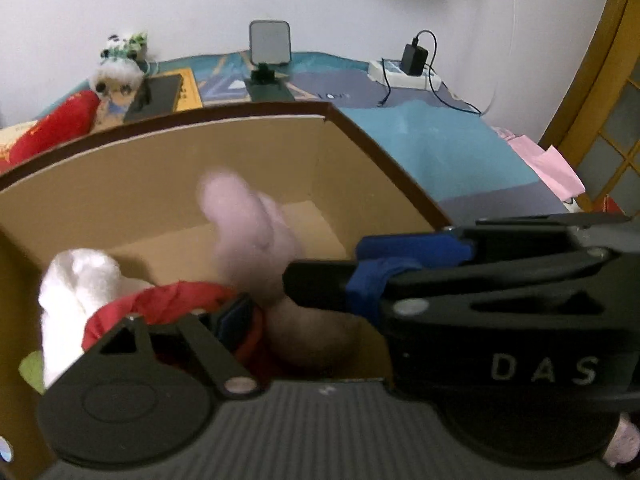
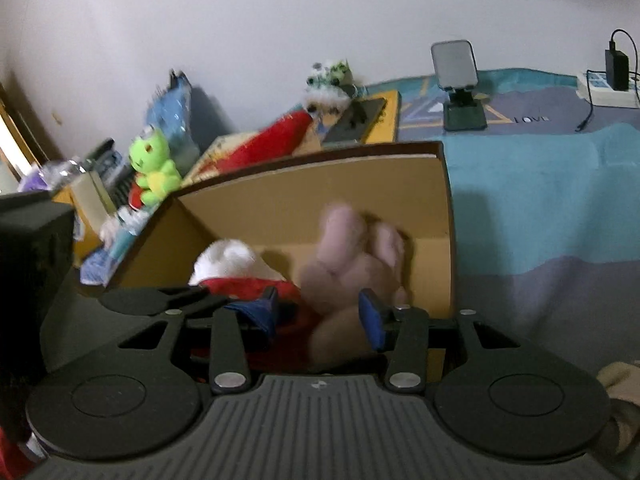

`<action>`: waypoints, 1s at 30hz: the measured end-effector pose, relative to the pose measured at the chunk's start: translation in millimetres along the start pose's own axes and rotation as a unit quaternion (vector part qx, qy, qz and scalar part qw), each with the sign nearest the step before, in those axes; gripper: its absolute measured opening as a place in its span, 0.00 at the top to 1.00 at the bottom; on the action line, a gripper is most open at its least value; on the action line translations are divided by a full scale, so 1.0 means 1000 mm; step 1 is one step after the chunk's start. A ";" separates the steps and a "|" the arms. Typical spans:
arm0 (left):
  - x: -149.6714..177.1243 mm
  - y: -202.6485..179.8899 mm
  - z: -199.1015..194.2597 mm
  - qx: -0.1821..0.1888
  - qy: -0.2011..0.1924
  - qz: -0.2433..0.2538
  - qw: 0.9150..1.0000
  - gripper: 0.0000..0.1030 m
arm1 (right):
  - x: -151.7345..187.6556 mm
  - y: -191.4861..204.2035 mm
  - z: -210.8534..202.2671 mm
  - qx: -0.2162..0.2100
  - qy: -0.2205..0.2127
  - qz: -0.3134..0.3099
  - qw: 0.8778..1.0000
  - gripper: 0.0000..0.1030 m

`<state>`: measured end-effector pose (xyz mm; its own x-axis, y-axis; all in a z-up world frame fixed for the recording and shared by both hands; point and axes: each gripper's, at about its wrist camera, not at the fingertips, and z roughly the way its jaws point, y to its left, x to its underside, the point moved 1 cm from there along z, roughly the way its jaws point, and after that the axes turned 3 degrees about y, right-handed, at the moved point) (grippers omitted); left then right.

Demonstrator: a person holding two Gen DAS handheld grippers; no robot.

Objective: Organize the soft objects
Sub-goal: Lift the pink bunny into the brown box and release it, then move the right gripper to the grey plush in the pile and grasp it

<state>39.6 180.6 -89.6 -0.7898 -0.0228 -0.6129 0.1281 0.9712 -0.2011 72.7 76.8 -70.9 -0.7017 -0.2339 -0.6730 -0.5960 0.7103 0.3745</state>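
Inside open cardboard box (image 2: 320, 184) on the bed (image 2: 540, 184), left to right: white plush (image 2: 224, 260) against the left wall, red plush (image 2: 248, 286) just below it, blurred pink plush (image 2: 348, 256) upright near the middle

Right gripper (image 2: 320, 312) at the near rim of the box, jaws apart, blue pads (image 2: 372, 320) on either side of the pink plush's lower part, contact not discernible through blur

Left gripper (image 1: 260, 300) over the same box, jaws spread wide, holding nothing

Beyond the box's far left corner: green frog plush (image 2: 154, 168), long red plush (image 2: 272, 140), small white plush (image 2: 328, 100) by the wall

Toward the bed's far right corner: phone stand (image 2: 460, 88), power strip with charger (image 2: 612, 80)
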 end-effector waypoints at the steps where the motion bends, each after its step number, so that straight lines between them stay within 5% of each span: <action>1: 0.001 0.001 -0.001 0.005 0.002 -0.001 1.000 0.27 | 0.000 0.003 0.001 0.008 0.006 -0.001 1.000 0.70; 10: 0.016 0.005 -0.015 0.028 0.008 -0.008 1.000 0.27 | 0.010 0.012 -0.006 0.020 0.030 0.021 0.999 0.70; 17: 0.016 -0.006 -0.031 -0.010 -0.020 0.041 0.999 0.18 | 0.018 0.011 -0.016 0.000 0.015 0.053 0.999 0.70; 30: 0.023 -0.070 -0.079 -0.035 -0.083 0.094 0.992 0.16 | 0.032 -0.009 -0.081 -0.071 -0.094 0.103 0.988 0.71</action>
<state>-35.1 130.3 -29.5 -0.6460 0.1279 -0.7526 0.2182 0.9757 -0.0215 23.9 8.8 -44.4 -0.7364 0.0432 -0.6752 -0.5062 0.6269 0.5923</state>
